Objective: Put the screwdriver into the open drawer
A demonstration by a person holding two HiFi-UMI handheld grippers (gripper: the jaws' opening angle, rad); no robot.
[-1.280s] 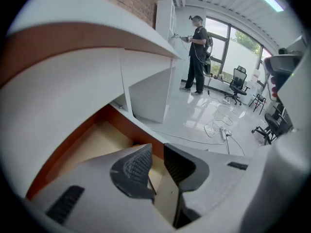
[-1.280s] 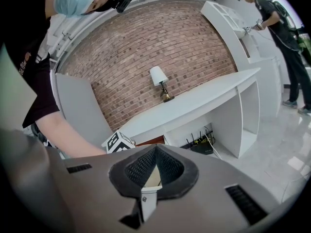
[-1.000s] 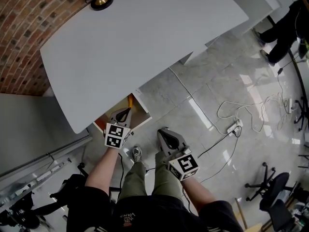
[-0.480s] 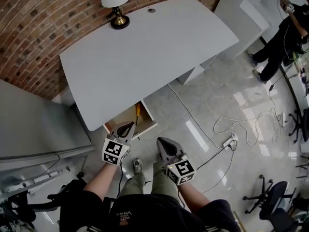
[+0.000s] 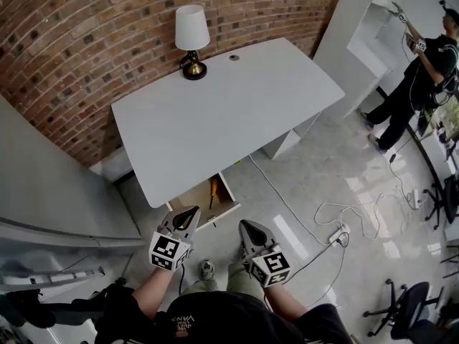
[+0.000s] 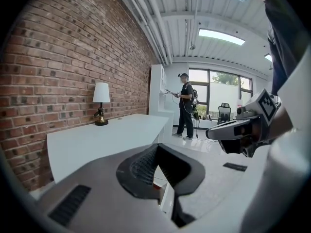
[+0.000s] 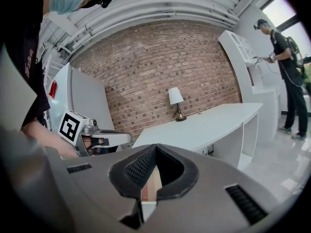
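The fingers (image 6: 144, 166) of the left gripper (image 5: 186, 218) and the right gripper (image 5: 252, 229) are clenched shut on nothing, held side by side in front of the bench (image 5: 229, 113). The screwdriver (image 5: 212, 189) lies inside the open drawer (image 5: 224, 212), just past the left fingers, farther from the right ones and touching neither. The task looks done, so the likely risk is a stray gripper or leg knocking the jutting drawer and sending the screwdriver rolling or jarring it out.
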